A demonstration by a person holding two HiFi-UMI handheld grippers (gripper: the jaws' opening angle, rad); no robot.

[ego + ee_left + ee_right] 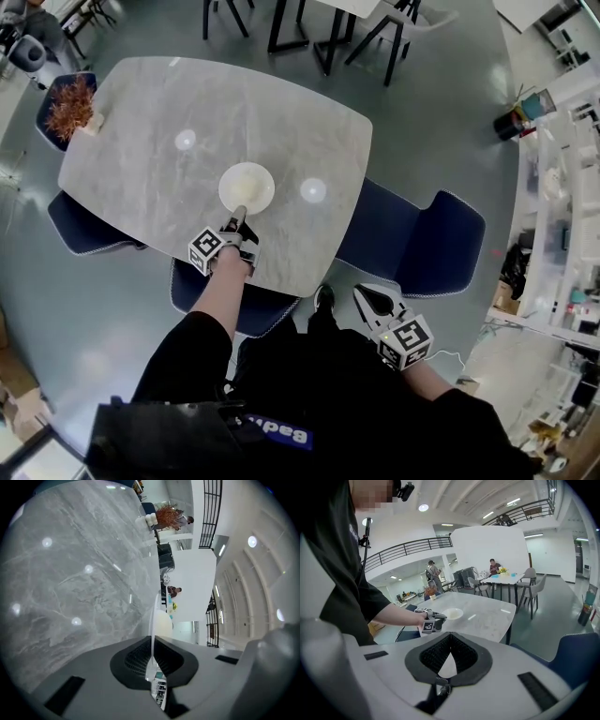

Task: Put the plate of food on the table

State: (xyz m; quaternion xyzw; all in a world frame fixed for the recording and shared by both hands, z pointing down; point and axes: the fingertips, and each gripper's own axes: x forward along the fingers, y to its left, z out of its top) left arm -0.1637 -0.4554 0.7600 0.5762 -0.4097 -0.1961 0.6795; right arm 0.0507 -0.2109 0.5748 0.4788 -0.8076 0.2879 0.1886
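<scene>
Pinching the near rim of the plate, the left gripper has its jaws closed on that thin white edge. The plate lies flat mid-worktop, at 12 o'clock from the jaws. The right gripper hangs off the worktop at the plate's 4 o'clock, well apart beside a blue chair, jaws shut on nothing. Letting go looks unobstructed.

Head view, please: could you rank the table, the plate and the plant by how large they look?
1. Table, by far the largest.
2. Plate and plant: about alike, and the plant stands farther off, so I leave them unranked.
</scene>
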